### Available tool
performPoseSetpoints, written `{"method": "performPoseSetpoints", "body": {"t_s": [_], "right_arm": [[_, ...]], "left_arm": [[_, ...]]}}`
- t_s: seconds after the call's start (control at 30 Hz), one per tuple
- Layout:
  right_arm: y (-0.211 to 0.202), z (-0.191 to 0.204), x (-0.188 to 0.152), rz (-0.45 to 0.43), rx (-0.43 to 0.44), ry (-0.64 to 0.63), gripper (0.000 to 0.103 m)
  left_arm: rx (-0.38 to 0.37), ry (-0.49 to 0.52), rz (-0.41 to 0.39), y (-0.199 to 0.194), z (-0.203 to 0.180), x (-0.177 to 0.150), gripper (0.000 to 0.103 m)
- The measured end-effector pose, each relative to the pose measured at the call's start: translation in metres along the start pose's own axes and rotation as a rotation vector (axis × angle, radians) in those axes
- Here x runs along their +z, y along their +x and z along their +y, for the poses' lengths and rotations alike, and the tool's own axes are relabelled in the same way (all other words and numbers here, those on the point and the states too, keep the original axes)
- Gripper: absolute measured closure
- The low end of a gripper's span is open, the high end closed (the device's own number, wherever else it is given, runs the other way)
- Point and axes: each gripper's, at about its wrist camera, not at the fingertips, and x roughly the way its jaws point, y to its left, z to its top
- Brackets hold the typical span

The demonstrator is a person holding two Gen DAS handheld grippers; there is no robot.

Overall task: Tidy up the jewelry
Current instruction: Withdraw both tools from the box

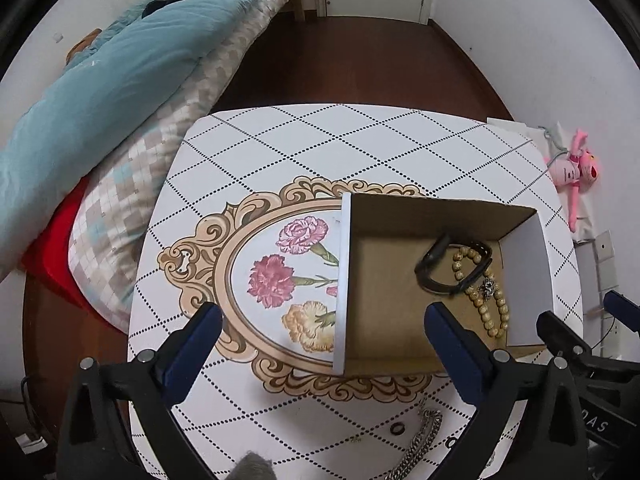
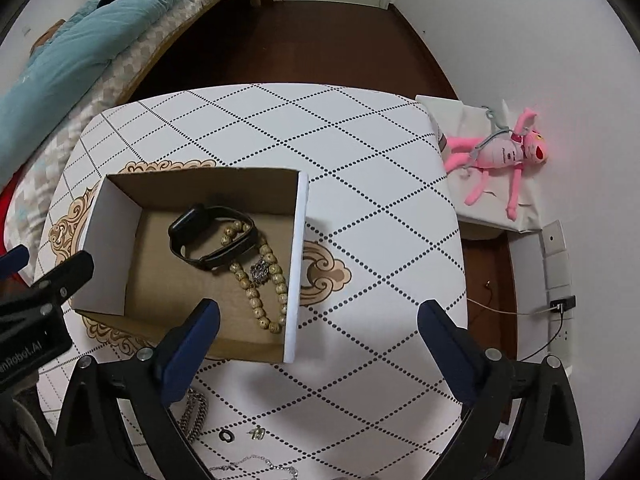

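Observation:
An open cardboard box [image 1: 524,280] [image 2: 298,256] stands on the patterned table [image 1: 320,148] [image 2: 360,184]. Inside lie a black wristband [image 1: 448,268] [image 2: 208,236], a wooden bead bracelet [image 1: 492,308] [image 2: 264,292] and a small silver piece [image 1: 487,289] [image 2: 260,271]. On the table near me lie a silver chain [image 1: 420,444] [image 2: 194,412], a dark ring [image 1: 398,429] [image 2: 226,436], a small charm [image 2: 257,434] and a thin necklace [image 2: 256,464]. My left gripper [image 1: 324,320] is open and empty above the box's left wall. My right gripper [image 2: 318,316] is open and empty above the box's right wall.
A bed with a teal quilt [image 1: 104,80] [image 2: 80,28] runs along the left. A pink plush toy [image 1: 580,168] [image 2: 500,152] lies on a white bag at the right, by the wall. Cables and sockets [image 2: 556,264] are at the right. A dark wooden floor [image 1: 360,60] lies beyond the table.

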Motion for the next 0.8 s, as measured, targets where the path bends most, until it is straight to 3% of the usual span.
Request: {"method": "performPoseSetpoints", "body": {"t_s": [0.27,0.8], "right_arm": [[-0.033,-0.008,-0.014,-0.073,-0.016,0.041,0.003],[-0.147,-0.012,-0.062,-0.264,-0.044,0.078,0.003]], "left_arm": [[0.001,-0.022,-0.083,-0.043,0.004,-0.013,0.000],[-0.021,-0.013,-0.238,-0.145,0.010,-0.054,0.000]]}}
